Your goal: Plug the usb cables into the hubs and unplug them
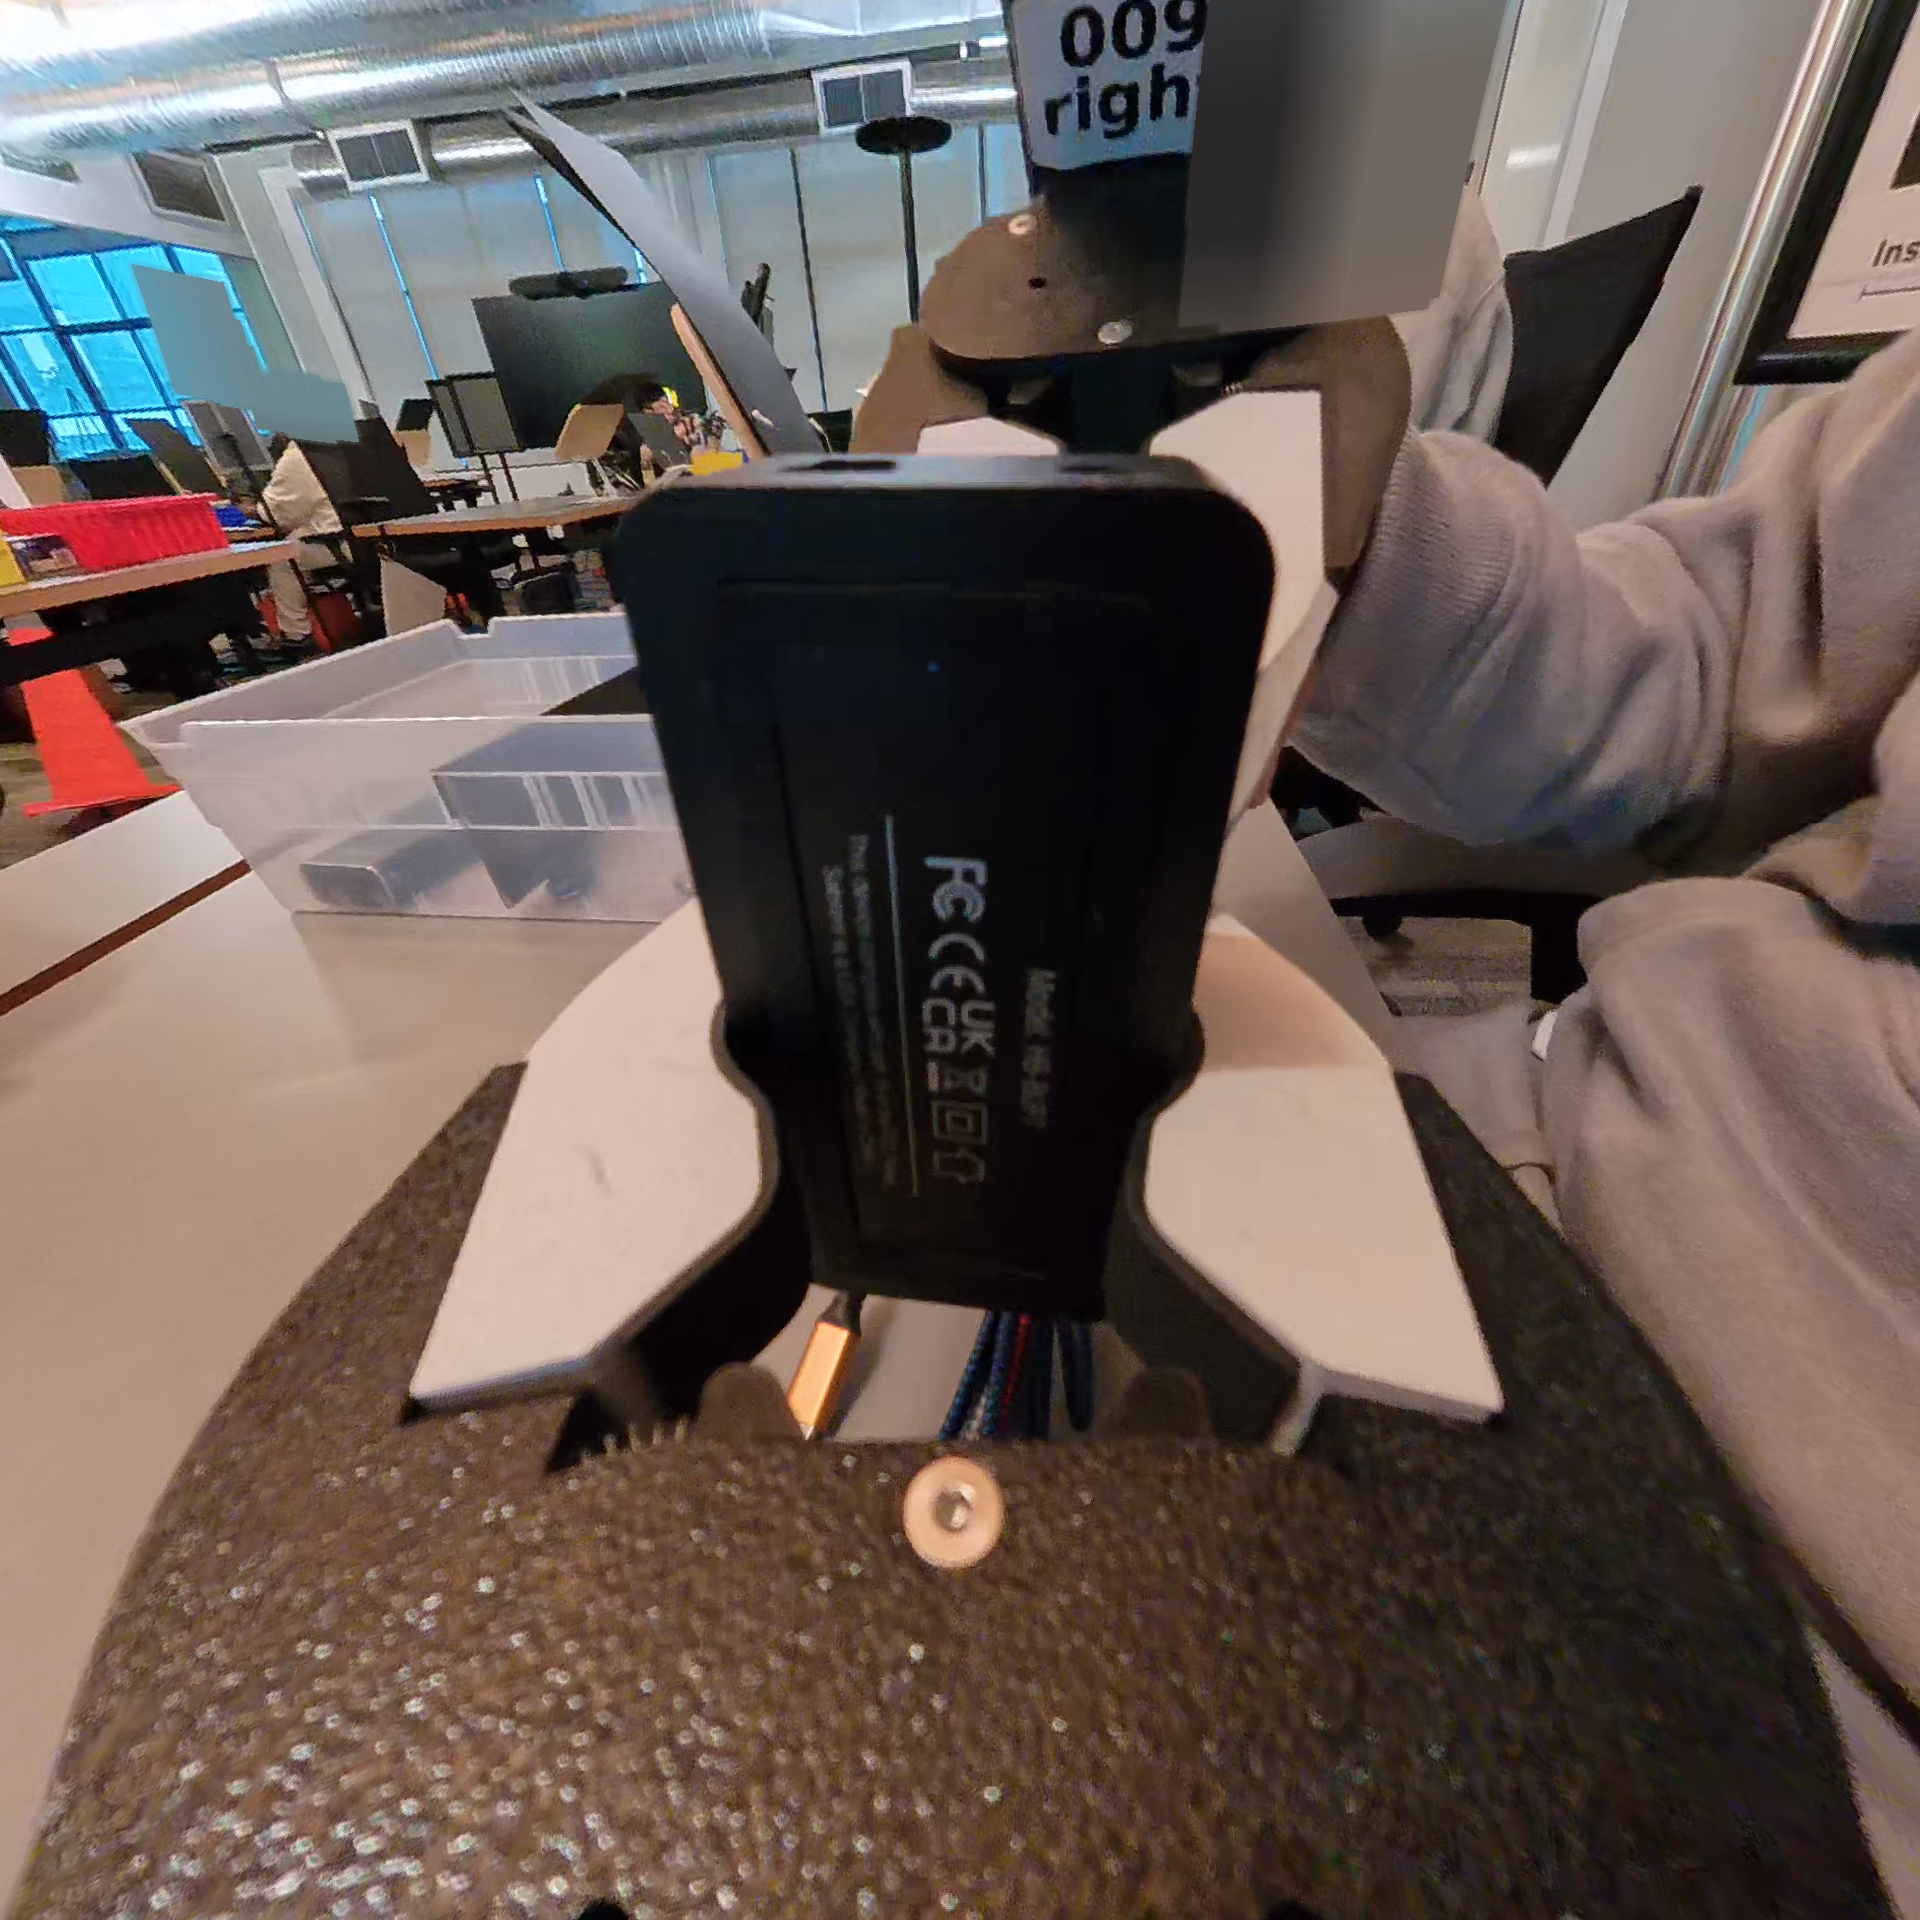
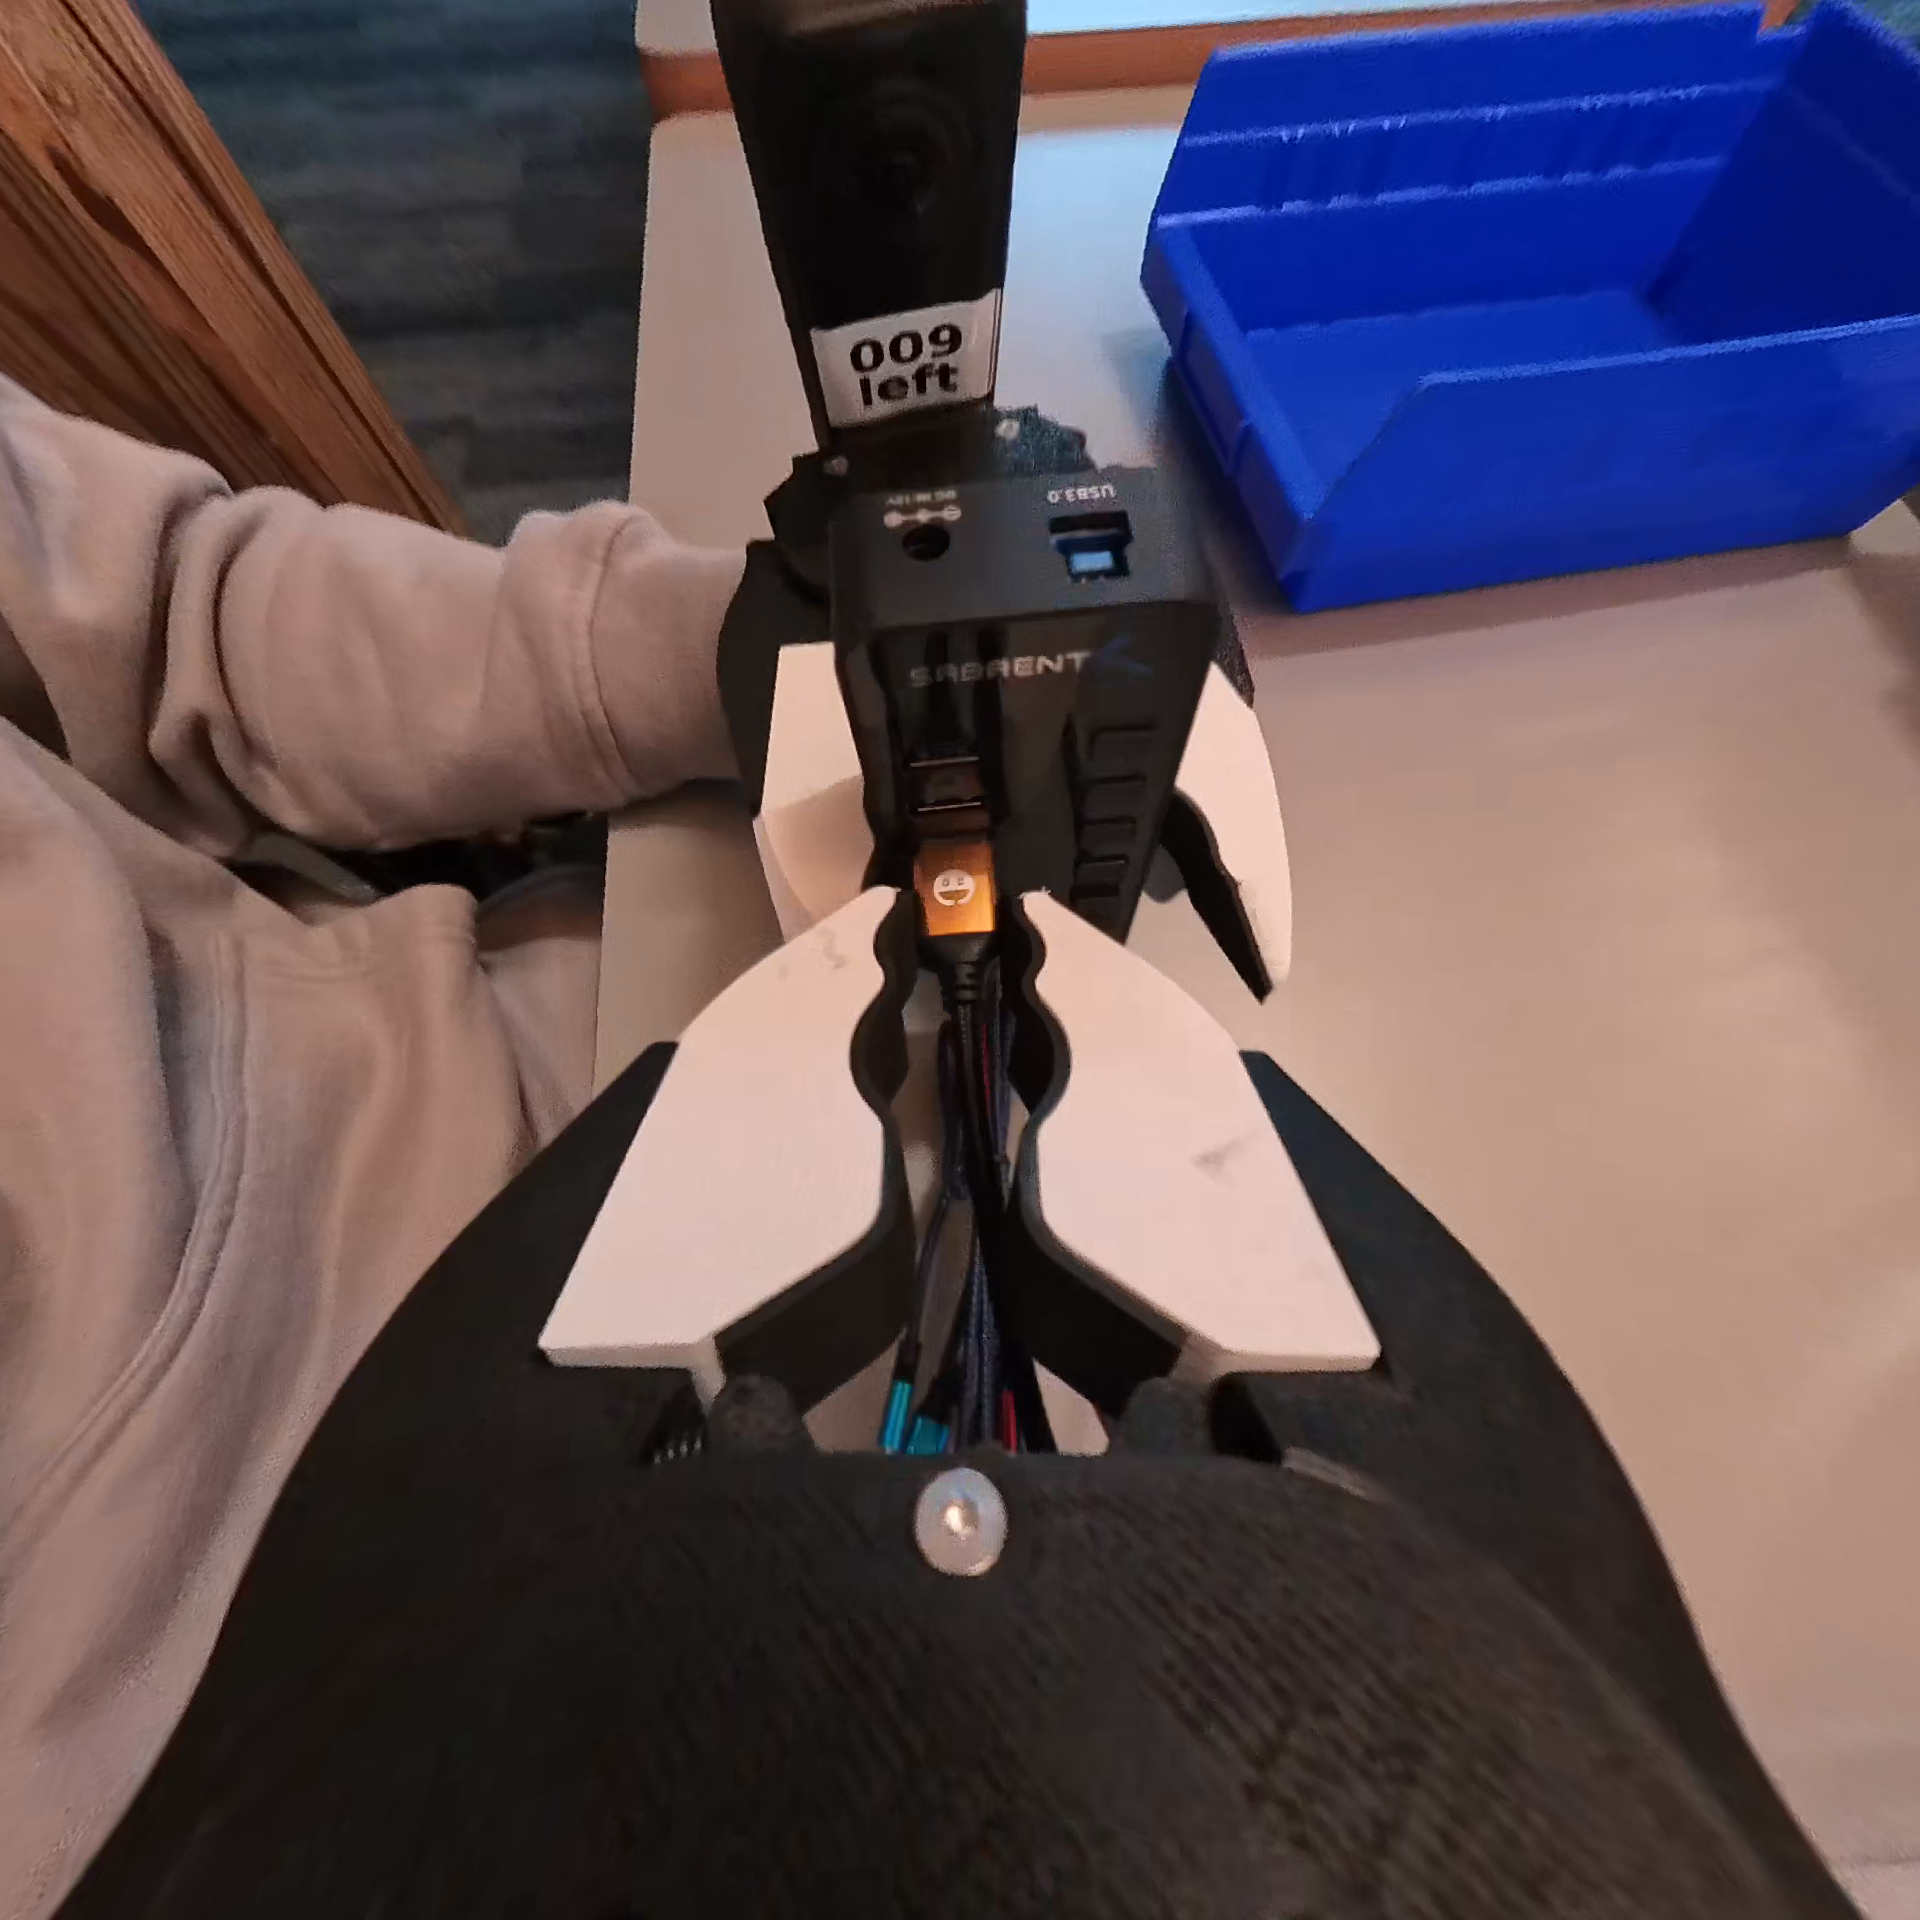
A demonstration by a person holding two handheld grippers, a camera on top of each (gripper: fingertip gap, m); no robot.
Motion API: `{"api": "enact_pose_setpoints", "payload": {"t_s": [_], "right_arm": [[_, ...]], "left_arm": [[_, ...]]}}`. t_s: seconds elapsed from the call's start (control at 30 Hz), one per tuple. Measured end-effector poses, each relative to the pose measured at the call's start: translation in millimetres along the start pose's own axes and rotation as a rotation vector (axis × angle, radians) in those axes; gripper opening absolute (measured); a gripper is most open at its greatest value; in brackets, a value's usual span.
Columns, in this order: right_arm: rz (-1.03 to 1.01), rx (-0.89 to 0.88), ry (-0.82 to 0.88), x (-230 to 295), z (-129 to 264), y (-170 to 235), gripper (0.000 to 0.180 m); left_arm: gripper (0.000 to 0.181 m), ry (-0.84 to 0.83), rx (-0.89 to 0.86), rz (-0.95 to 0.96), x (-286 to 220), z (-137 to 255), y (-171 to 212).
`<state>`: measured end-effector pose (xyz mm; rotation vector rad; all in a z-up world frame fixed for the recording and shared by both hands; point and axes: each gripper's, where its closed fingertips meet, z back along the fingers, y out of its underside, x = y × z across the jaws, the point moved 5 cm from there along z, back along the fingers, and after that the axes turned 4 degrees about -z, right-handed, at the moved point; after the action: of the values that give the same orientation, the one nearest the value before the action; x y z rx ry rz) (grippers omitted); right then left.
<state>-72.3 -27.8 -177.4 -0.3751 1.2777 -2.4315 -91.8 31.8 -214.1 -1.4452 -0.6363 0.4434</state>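
My left gripper [image 1: 956, 987] is shut on a black USB hub [image 1: 956, 790] and holds it upright above the table, its labelled underside facing this camera. An orange USB plug [image 1: 821, 1371] and dark braided cables [image 1: 1018, 1371] show below the hub. In the right wrist view my right gripper [image 2: 961, 899] is shut on the orange plug [image 2: 956, 914], whose metal tip sits in a port on the hub [image 2: 1023, 644]. I cannot tell how deep it sits. The left gripper [image 2: 1023, 790] clamps the hub's sides. A cable bundle [image 2: 966, 1143] runs back between my right fingers.
A blue plastic bin [image 2: 1558, 343] stands on the light table [image 2: 1558, 987] at the right. A clear tray [image 1: 416, 748] with dark boxes stands beyond the hub. The person's grey sleeves [image 1: 1558, 675] are close. A wooden panel [image 2: 156, 260] is at the left.
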Motion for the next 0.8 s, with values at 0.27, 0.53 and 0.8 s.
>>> {"api": "enact_pose_setpoints", "payload": {"t_s": [0.27,0.53,0.8], "right_arm": [[0.046,0.034,0.003,-3.7,3.3,1.3,0.017],[0.014,0.006,-0.001,-5.3,2.2,0.5,0.017],[0.074,0.156,0.222,-31.3,36.2,22.2,0.016]], "left_arm": [[0.072,-0.019,-0.015,-0.003,1.5,-3.2,-1.0],[0.072,-0.045,-0.028,-0.002,5.4,0.6,-4.9],[0.072,-0.041,-0.08,-0.008,5.7,12.8,-11.4]]}}
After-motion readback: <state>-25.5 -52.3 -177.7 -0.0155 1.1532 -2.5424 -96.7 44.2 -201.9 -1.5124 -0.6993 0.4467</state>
